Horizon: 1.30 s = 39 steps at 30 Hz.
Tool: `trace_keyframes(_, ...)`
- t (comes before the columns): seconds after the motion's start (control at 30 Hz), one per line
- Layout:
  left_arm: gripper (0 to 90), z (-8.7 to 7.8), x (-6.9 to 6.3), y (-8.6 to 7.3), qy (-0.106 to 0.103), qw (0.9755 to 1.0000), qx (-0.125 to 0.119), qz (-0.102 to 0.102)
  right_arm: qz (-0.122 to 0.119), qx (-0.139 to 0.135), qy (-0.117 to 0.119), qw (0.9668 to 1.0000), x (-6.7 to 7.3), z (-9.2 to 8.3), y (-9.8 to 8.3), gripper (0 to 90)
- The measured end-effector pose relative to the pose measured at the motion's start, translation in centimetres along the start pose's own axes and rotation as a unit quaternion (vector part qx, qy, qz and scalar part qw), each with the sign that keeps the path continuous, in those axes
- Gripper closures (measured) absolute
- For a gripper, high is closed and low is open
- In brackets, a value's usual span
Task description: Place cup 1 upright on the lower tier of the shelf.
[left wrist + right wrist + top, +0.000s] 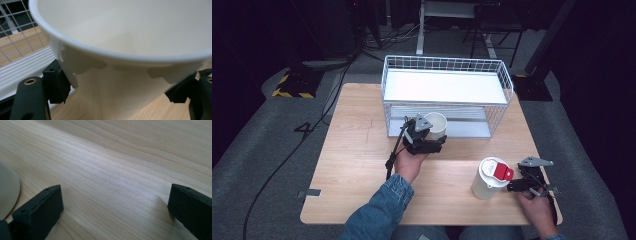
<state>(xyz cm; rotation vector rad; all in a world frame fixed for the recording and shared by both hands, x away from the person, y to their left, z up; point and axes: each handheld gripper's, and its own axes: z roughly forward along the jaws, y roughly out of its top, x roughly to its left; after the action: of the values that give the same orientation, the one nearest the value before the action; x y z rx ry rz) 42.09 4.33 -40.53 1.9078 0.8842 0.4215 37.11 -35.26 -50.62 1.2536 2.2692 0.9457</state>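
— Where do we have our hands?

— Our left hand (409, 162) reaches forward over the middle of the table (357, 165), denim sleeve (379, 210) trailing back to the near edge, and it carries the left gripper (432, 142) right at the front of the wire rack (447, 95). Our right hand (537, 210) rests low at the near right corner with the right gripper (524, 185).

— And the containers?

— We see a white cup (435, 126) with an open mouth and nothing inside it, just in front of the rack's lower shelf. Near our right hand stands a white jar (488, 179) with a red flap on its lid. The rack's shelves are bare.

— The grippers?

— In the left gripper view our two jaws press on either side of the cup's wall below the rim, so we have it clamped. Our right jaws stand wide apart over bare wood, holding nothing, the jar just beside them.
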Motion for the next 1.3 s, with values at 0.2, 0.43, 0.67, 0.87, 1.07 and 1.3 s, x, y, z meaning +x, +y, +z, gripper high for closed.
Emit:
trace_keyframes(0.2,22.7,1.1,0.5,0.0,0.018,0.9998,-0.008,0.002,0.000,0.000,0.000,1.0000,0.0,0.0,0.0,0.2)
trace_keyframes(0.43,22.6,2.5,1.1,0.0,0.029,0.9994,-0.014,-0.014,0.000,0.000,0.000,1.0000,0.0,0.0,0.0,0.2)
trace_keyframes(0.67,22.6,3.8,1.5,-0.2,0.049,0.9985,-0.007,-0.025,0.000,0.000,0.000,1.0000,0.0,0.0,0.0,0.2)
trace_keyframes(0.87,22.6,4.8,2.1,-0.4,0.058,0.9979,-0.008,-0.027,0.000,0.000,0.000,1.0000,0.0,0.0,0.0,0.2)
trace_keyframes(1.07,22.6,5.8,2.9,0.0,0.060,0.9980,0.000,-0.020,0.000,0.000,0.000,1.0000,0.0,0.0,0.0,0.2)
trace_keyframes(1.3,22.6,6.6,3.5,-0.3,0.059,0.9980,0.005,-0.021,0.000,0.000,0.000,1.0000,0.0,0.0,0.0,0.2)
